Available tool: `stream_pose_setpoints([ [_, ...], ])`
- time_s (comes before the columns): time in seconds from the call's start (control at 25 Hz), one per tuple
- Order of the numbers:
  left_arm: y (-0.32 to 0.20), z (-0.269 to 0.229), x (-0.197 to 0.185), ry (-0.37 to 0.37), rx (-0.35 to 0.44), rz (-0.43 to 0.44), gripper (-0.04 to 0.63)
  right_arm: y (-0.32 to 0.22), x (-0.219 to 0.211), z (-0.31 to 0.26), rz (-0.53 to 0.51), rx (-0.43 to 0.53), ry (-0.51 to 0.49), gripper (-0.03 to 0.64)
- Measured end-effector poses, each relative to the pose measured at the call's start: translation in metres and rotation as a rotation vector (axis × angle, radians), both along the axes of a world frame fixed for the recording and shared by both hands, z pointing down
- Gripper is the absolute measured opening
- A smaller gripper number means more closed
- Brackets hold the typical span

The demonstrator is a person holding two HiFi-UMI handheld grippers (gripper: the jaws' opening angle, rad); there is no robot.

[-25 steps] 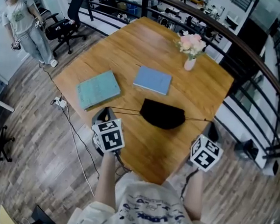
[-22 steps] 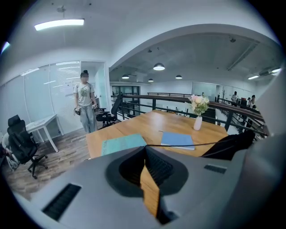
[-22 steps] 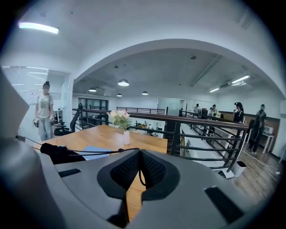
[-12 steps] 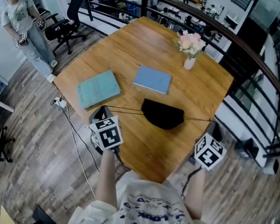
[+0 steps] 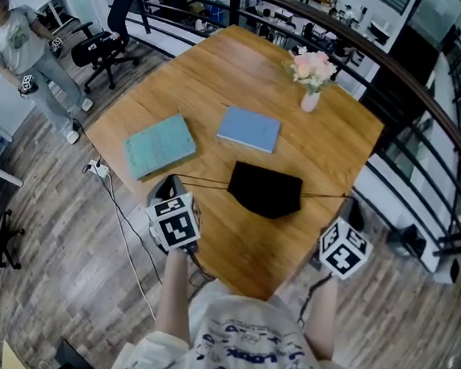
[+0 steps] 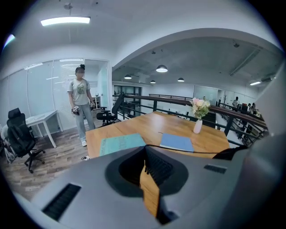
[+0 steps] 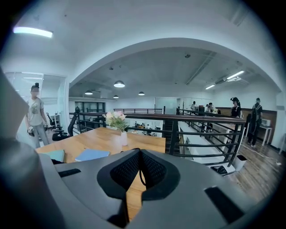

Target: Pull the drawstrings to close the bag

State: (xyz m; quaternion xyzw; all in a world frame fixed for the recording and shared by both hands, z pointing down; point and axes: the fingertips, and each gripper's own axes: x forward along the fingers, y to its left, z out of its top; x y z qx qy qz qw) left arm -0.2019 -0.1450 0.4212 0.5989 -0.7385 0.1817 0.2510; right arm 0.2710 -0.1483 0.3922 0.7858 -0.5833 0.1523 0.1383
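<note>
Head view: the bag [image 5: 265, 190] lies on the table [image 5: 224, 82], its mouth looking already gathered. The left string [image 5: 202, 182] runs taut to the left gripper [image 5: 168, 187] and the right string [image 5: 322, 197] to the right gripper [image 5: 351, 207].

Left gripper view: the jaws are pressed together on the left string. Pull straight outward and low over the table.

Right gripper view: the jaws are likewise clamped on the right string. Match the left's pull so the bag stays centred instead of sliding.
</note>
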Motion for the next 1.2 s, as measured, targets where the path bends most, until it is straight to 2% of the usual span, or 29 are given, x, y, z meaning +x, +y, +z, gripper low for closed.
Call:
stream_pose_setpoints([
  [0.24, -0.002, -0.004, 0.017, 0.002, 0.026, 0.045, 0.006, 0.003, -0.017, -0.003, -0.043, 0.015, -0.021, 0.008],
  [0.4, -0.006, -0.013, 0.024, -0.01, 0.072, 0.058, 0.006, 0.004, -0.027, -0.004, -0.068, 0.031, -0.036, 0.008],
  [0.64, -0.004, -0.015, 0.046, 0.023, 0.095, 0.102, 0.008, 0.006, -0.046, -0.009, -0.12, 0.069, -0.059, 0.008],
  [0.88, 0.0, -0.02, 0.071, 0.024, 0.138, 0.167, 0.008, 0.013, -0.065, -0.011, -0.18, 0.108, -0.055, 0.008],
  [1.2, 0.008, -0.022, 0.104, 0.019, 0.171, 0.276, 0.009, 0.019, -0.085, -0.008, -0.239, 0.098, -0.009, 0.008],
])
